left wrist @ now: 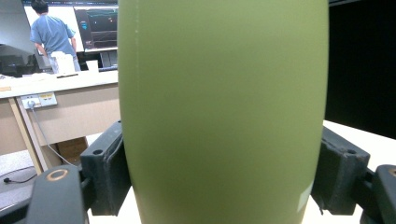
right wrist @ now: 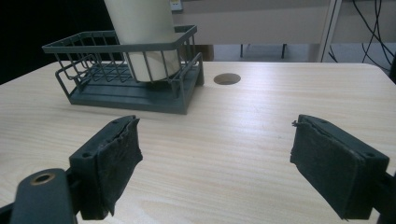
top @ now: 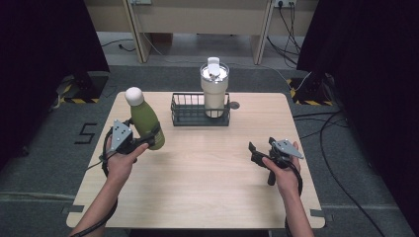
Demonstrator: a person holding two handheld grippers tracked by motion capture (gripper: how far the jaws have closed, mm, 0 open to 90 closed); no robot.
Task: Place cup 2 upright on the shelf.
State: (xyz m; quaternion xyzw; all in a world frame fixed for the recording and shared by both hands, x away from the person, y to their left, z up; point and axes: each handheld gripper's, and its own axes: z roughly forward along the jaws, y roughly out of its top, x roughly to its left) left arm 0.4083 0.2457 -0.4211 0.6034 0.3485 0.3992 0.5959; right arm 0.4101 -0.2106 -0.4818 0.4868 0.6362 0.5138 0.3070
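Gripping the green bottle (top: 146, 124) around its lower body, our left gripper (top: 143, 136) has both pads pressed against the bottle's sides, as the left gripper view shows. We hold it at the table's (top: 207, 173) left side, leaning with its white cap (top: 134, 96) up and away from us. From there the wire basket (top: 199, 110) lies to the right and farther back, with free room in its left half, since the cream tumbler (top: 214, 89) stands in its right end. Our right gripper (top: 259, 154) hangs empty, jaws wide, well apart on the right; we judge the left hand far better placed to carry the bottle there.
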